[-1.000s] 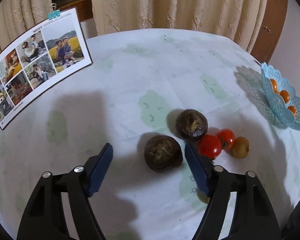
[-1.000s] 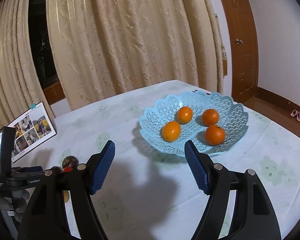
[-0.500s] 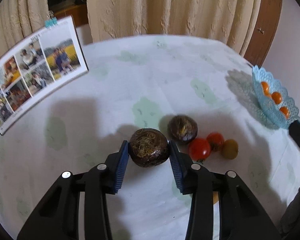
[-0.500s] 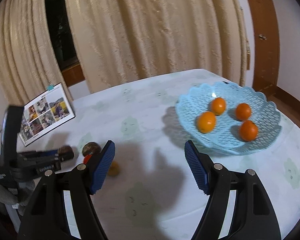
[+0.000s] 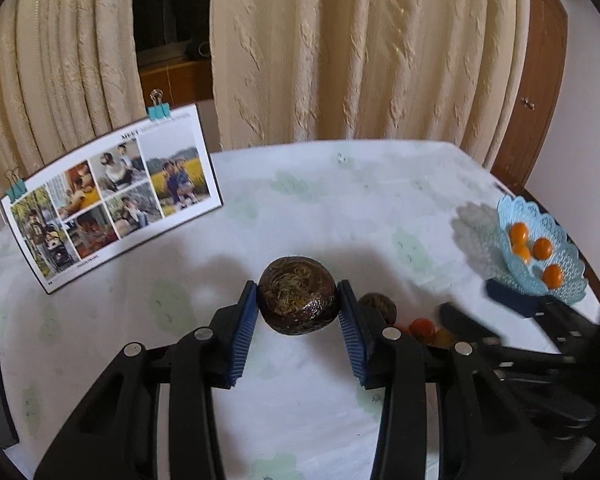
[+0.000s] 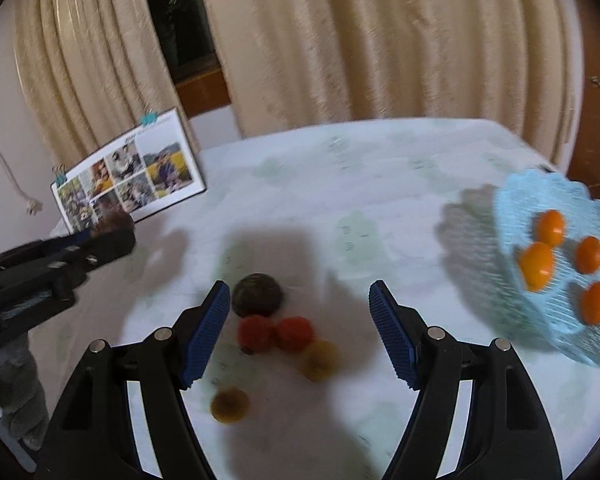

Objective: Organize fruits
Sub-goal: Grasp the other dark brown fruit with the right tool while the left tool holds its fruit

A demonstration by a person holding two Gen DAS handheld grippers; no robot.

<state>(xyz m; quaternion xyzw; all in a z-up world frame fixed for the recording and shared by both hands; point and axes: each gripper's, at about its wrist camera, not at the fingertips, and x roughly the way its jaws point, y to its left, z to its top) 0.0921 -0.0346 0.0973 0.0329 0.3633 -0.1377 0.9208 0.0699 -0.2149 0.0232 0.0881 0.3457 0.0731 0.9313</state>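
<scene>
My left gripper is shut on a dark brown round fruit and holds it above the tablecloth. Behind its right finger, a second dark fruit and a red tomato rest on the table. In the right wrist view, my right gripper stands open above a cluster: the dark fruit, two red tomatoes and two small yellow-brown fruits. Nothing sits between its pads. The left gripper with its fruit shows at the left. A blue lace basket with several oranges stands at the right.
A photo calendar held with clips stands at the back left of the table. Cream curtains hang behind the table and a wooden door is at the right. The right gripper's black body crosses the left wrist view beside the basket.
My left gripper closed on the dark fruit and lifted it off the table. My right gripper swung left from over the basket to above the fruit cluster, staying open.
</scene>
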